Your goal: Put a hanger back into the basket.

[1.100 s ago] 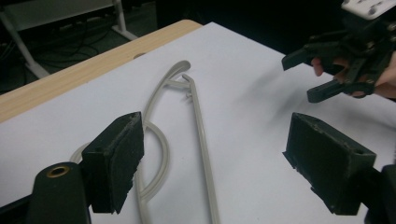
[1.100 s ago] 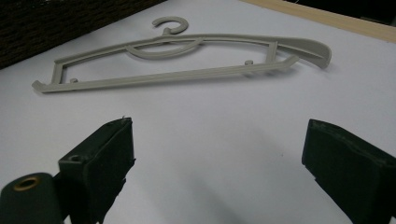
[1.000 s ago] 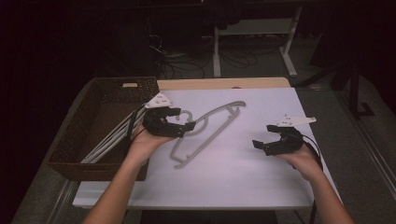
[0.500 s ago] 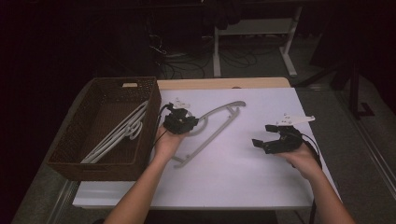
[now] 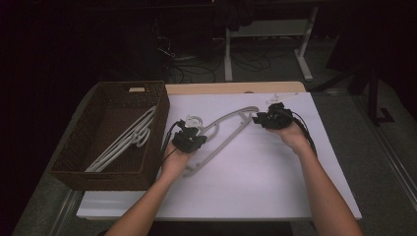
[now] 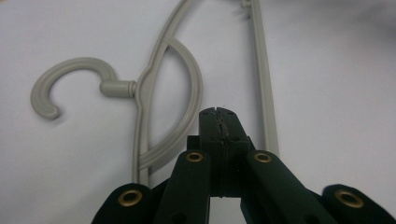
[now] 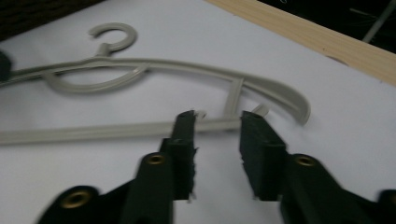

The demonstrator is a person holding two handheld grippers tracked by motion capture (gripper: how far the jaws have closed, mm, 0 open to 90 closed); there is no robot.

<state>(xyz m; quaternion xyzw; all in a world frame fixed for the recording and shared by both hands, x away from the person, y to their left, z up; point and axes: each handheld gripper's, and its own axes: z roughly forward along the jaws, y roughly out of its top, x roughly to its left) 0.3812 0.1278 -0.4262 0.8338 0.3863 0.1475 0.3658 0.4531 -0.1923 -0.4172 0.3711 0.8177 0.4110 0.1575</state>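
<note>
A grey plastic hanger lies slanted on the white sheet, hook toward the basket. My left gripper sits low over it beside the hook. In the left gripper view its jaws have just closed and meet tip to tip, empty, above the gap between the hanger's curved brace and its straight bar. My right gripper is at the hanger's far right end. In the right gripper view its jaws have just been closing but still stand apart, with the hanger's bar running just past the tips and no pad pressing on it.
A brown wicker basket stands at the table's left with several white hangers leaning in it. The white sheet covers the table, with a wooden edge at the back. Desk legs and cables lie in the dark beyond.
My left hand came right from the basket's edge and down onto the hanger, and its jaws shut. My right hand moved to the hanger's far right end, jaws narrower.
</note>
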